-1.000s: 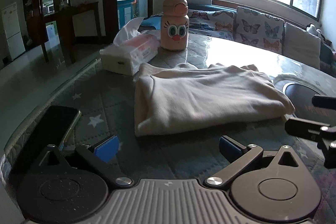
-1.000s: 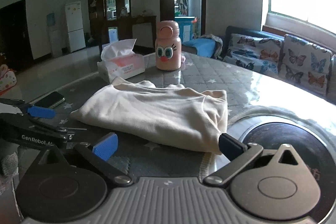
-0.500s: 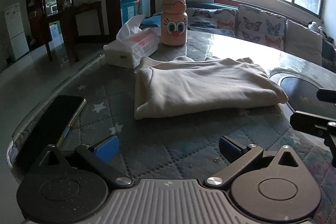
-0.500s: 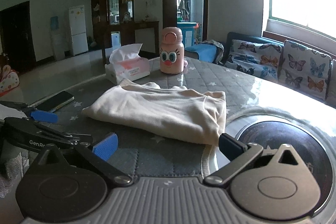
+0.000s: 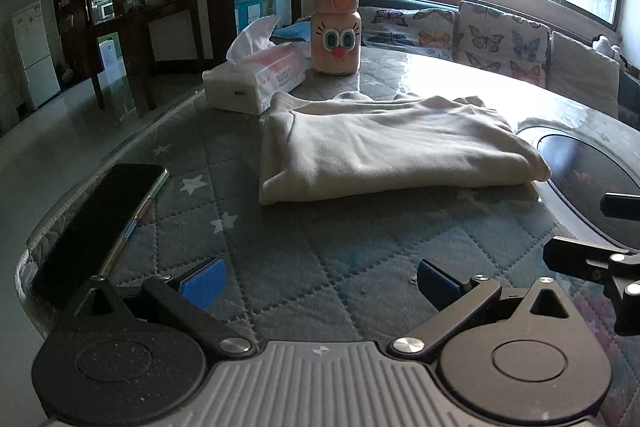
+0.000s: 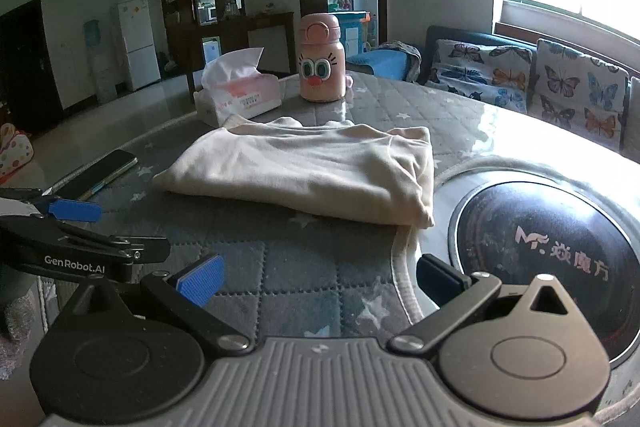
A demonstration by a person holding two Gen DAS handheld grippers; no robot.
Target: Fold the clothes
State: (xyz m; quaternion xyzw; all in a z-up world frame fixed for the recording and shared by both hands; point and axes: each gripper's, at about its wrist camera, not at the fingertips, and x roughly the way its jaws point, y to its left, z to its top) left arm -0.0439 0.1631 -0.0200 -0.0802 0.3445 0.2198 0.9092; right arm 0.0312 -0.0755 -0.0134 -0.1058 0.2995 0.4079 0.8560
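Lying flat in the middle of both views is a cream shirt (image 5: 384,151), folded into a neat block on the grey quilted surface (image 5: 304,247) with little white stars. In the left wrist view its folded edge faces the camera. In the right wrist view the shirt (image 6: 304,171) has its right end just beside a round dark plate (image 6: 548,247) set into the surface.

At the bottom of the left wrist view, the left claw (image 5: 318,281) is wide apart and holds nothing. Its blue pads stick up over bare quilt, well short of the shirt. At the bottom of the right wrist view, the right claw (image 6: 318,281) is wide apart too, and empty. It sits near the front corner of the shirt but does not touch it.

Each claw shows up at the edge of the other's view: the right one at the right edge of the left view, the left one at the left edge of the right view.

Behind the shirt, near the top middle, stands a pink bottle (image 5: 336,29) with big cartoon eyes. A white tissue box (image 5: 256,81) sits to its left, just beside the shirt's back corner. A black phone (image 5: 100,223) lies at the lower left of the left wrist view, close to the rim. A sofa with butterfly cushions (image 6: 532,87) fills the right side under a bright window.
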